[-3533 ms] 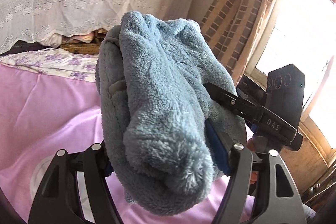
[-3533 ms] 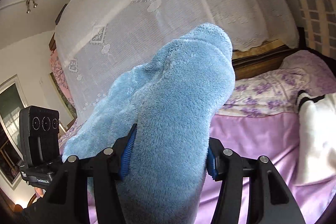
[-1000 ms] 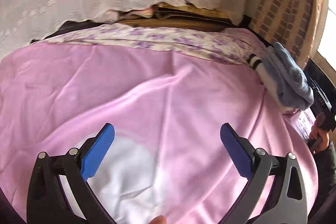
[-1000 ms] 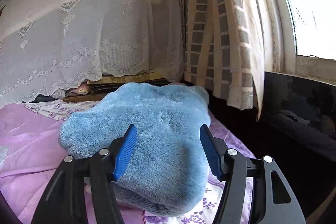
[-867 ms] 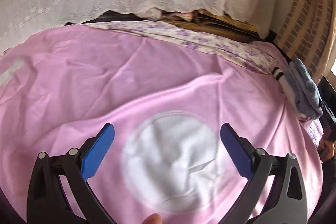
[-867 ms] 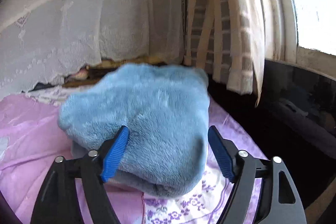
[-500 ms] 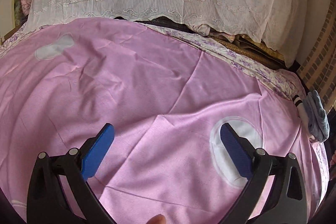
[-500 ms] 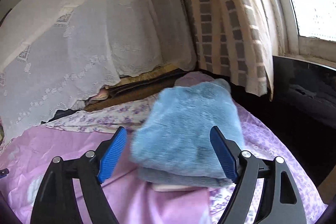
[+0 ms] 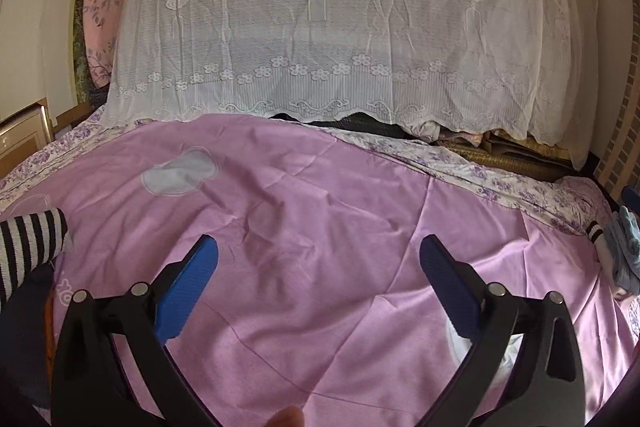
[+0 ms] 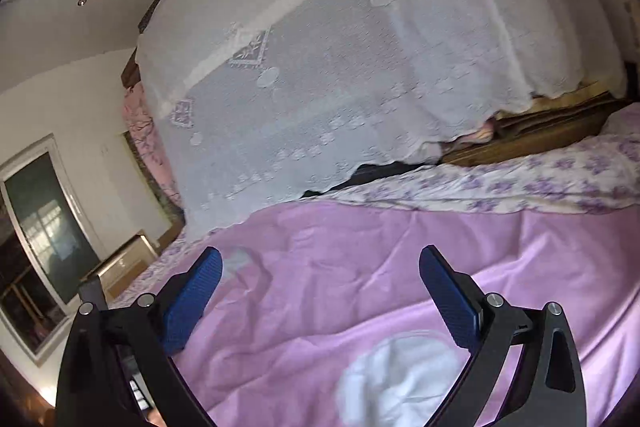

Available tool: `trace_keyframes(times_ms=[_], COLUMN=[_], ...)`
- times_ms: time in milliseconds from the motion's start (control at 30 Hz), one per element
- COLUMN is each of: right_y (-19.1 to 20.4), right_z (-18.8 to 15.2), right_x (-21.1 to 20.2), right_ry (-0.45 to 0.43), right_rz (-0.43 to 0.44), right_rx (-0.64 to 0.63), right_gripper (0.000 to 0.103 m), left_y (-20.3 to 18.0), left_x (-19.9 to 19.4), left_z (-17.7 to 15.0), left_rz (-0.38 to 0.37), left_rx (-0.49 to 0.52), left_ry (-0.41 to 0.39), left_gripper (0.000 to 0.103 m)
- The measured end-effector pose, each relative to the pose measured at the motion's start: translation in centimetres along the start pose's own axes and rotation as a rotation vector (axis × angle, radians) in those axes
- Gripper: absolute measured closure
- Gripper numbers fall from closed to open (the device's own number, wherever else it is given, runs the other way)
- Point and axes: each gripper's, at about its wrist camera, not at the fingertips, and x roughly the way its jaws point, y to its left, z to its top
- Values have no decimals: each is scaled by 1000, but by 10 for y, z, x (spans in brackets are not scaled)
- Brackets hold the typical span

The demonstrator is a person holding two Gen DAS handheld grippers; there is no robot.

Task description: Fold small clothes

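The folded fluffy blue garment (image 9: 625, 247) lies at the far right edge of the pink bedspread (image 9: 320, 211), on top of a white piece with black stripes (image 9: 595, 229). A black-and-white striped garment (image 9: 28, 243) lies at the left edge of the bed. My left gripper (image 9: 318, 291) is open and empty above the middle of the bedspread. My right gripper (image 10: 320, 295) is open and empty over the bedspread (image 10: 360, 267); the blue garment is out of its view.
A white lace cover (image 9: 340, 27) hangs over the headboard behind the bed. A floral sheet (image 9: 500, 183) borders the bedspread at the back. A window (image 10: 44, 227) and a low cabinet (image 10: 120, 263) stand left of the bed.
My right gripper let go of the blue garment on the right side of the bed and swung left, away from it. My left gripper also turned left, so the striped garment came into view.
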Motion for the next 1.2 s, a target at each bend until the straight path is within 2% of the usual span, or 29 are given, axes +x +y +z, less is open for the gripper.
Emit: trace_keyframes(times_ms=[133, 267, 333, 367, 433, 533, 633, 700, 767, 833, 900, 1000, 1200], right_y=[43, 70, 70, 65, 56, 34, 14, 7, 5, 5, 8, 15, 31], right_z=[-11, -33, -53, -61, -69, -77, -93, -108, -118, -119, -117, -120, -129], right_x=[65, 105, 110, 110, 119, 128, 136, 136, 133, 126, 119, 115, 120], right_ry=[123, 181, 144, 109, 113, 103, 146, 155, 152, 143, 97, 49, 65], right_rz=[125, 170, 149, 114, 28, -53, -59, -85, -110, -93, -95, -97, -92], right_rx=[43, -3, -63, -84, -153, -124, -75, -110, -163, -189, -218, -268, -370], right_gripper=[4, 4, 4, 4, 4, 4, 4, 4, 4, 4, 4, 4, 4], left_y=[23, 26, 25, 24, 22, 24, 22, 17, 13, 12, 11, 12, 14], left_x=[13, 28, 31, 32, 36, 41, 43, 43, 43, 46, 50, 52, 40], left_z=[-7, -15, -19, -20, -23, -28, -35, -40, -46, -50, -52, -53, -57], left_rz=[6, 56, 79, 84, 97, 85, 66, 71, 88, 103, 104, 135, 220], left_rx=[-58, -34, -15, -3, 1, -28, -40, -24, -16, -18, -19, -19, -12], left_ry=[5, 41, 44, 48, 64, 103, 131, 131, 128, 136, 150, 148, 104], left_gripper=[5, 5, 5, 5, 5, 5, 5, 5, 5, 5, 5, 5, 5])
